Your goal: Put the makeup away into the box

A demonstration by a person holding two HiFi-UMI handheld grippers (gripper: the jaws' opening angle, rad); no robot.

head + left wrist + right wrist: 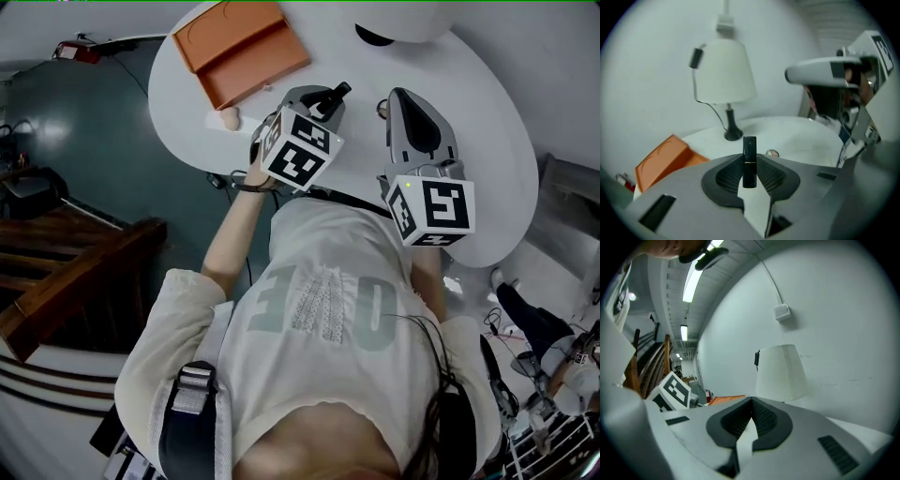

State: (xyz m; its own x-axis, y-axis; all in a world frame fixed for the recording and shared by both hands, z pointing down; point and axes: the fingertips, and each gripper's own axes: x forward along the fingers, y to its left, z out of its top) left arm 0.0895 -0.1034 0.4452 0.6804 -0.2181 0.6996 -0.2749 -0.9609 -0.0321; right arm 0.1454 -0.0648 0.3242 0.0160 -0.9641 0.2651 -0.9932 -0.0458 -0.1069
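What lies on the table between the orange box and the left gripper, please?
In the head view, only bare white table separates the box from the left gripper; a small beige item lies aside.

The right gripper (pixel 751 401), its dark ribbed jaws closed tip to tip with nothing between them, faces a white-shaded lamp (pixel 780 373) against a white wall. Low to the lamp's left shows the edge of an orange box (pixel 727 399), and farther left the marker cube of the left gripper (pixel 672 391). Above the lamp, a wall box (pixel 782 311) trails a cable. Wooden railings (pixel 647 362) and ceiling light strips (pixel 693 281) lie well to the lamp's left.
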